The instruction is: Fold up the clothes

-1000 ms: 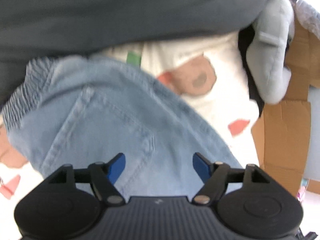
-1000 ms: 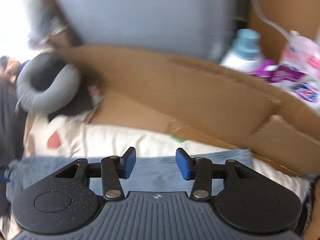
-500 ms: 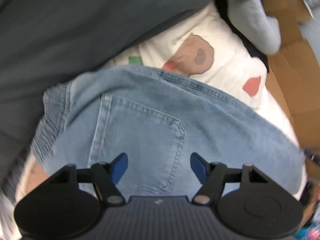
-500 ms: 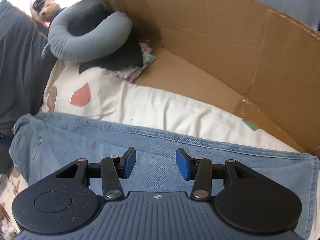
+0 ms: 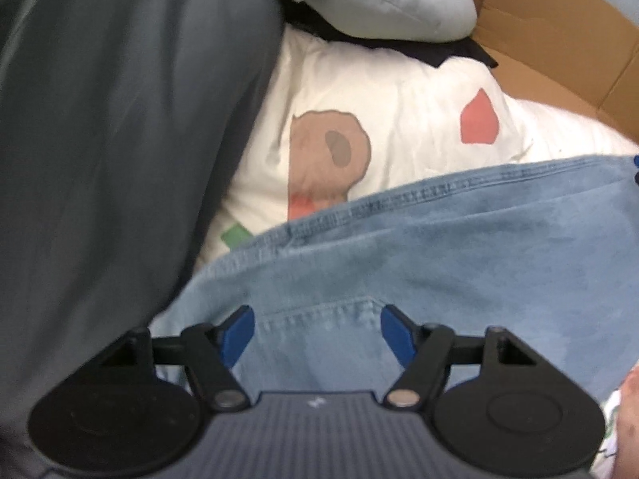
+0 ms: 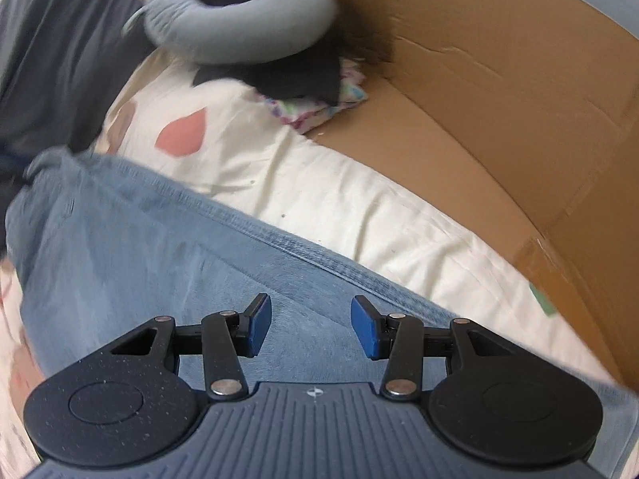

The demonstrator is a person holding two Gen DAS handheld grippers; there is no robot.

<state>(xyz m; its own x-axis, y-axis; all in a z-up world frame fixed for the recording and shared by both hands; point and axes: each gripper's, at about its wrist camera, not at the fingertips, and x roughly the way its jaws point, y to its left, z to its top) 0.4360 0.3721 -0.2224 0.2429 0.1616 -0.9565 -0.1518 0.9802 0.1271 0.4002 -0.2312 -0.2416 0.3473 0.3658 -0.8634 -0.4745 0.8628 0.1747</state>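
Light blue denim shorts [image 5: 439, 263] lie flat on a white printed bedsheet [image 5: 399, 119], the back pocket seam just ahead of my left gripper [image 5: 317, 333]. That gripper hovers open over the denim, with nothing between its blue pads. In the right wrist view the same denim shorts [image 6: 159, 247] stretch across the lower frame with a stitched hem running diagonally. My right gripper [image 6: 311, 329] is open above the fabric and holds nothing.
A person's dark grey clothing [image 5: 112, 139] fills the left. A grey neck pillow [image 6: 239, 20] rests on dark cloth [image 6: 295, 76] and a patterned folded cloth [image 6: 319, 107] at the back. A brown cardboard wall [image 6: 499, 99] borders the sheet [image 6: 319, 183] on the right.
Both views have swung over the shorts. The left view now sits nearer the pocket and hem; the right view has dropped closer to the denim. Both grippers stay open.
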